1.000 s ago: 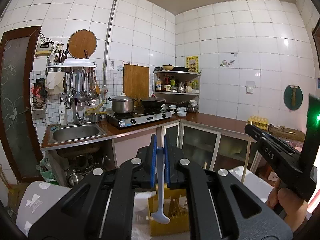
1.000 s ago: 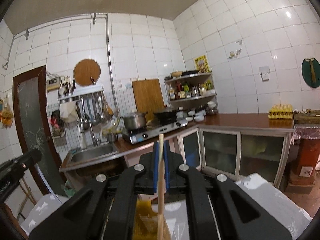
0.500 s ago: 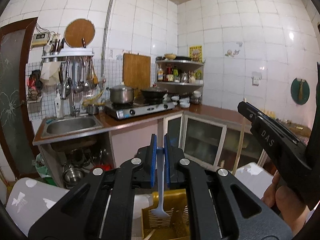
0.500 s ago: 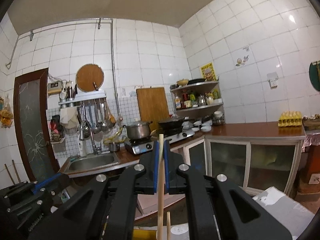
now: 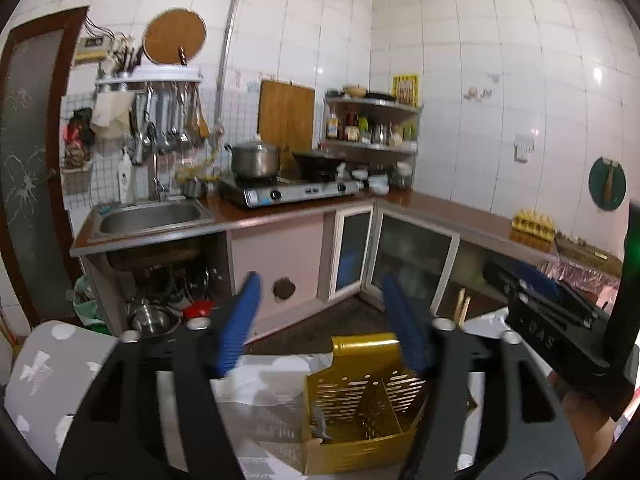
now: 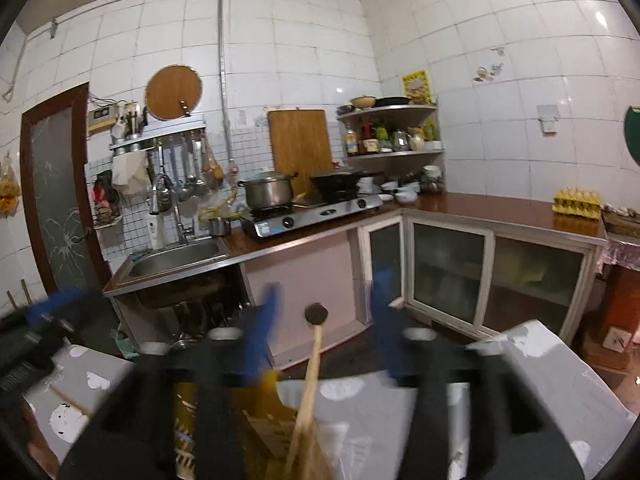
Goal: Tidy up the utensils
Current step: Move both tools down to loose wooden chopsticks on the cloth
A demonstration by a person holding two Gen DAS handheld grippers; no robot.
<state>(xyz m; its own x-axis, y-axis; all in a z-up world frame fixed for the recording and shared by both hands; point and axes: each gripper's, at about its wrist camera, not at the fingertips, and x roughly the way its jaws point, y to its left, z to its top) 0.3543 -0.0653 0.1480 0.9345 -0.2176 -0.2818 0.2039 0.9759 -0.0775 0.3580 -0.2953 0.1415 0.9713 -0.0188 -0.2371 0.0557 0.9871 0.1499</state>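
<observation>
Left gripper (image 5: 324, 322) stood over the gold utensil caddy (image 5: 362, 402), jaws opening, blue pads (image 5: 240, 322) well apart and pressing on nothing. The caddy sat on the grey patterned table cover (image 5: 48, 364), below and just ahead of the fingertips, its slotted back wall upright and a divider splitting the inside. A grey-blue utensil (image 5: 318, 424) lay loose in the caddy's left compartment, clear of both pads; what kind it was could not be told from the blur. In the same view the right gripper's body showed at the right edge, held in a hand (image 5: 584, 432). Right gripper (image 6: 324, 322) likewise had its jaws opening, pads (image 6: 262, 332) spread and blurred. A wooden stick-handled utensil (image 6: 310, 376) stood tilted between them, its top leaning right, touching neither pad, its lower end down inside the gold caddy (image 6: 264, 424) beneath the fingers. Two wooden tips (image 5: 463, 304) also showed past the left gripper's right finger. Kitchen counter (image 6: 480, 204) stood well behind.
</observation>
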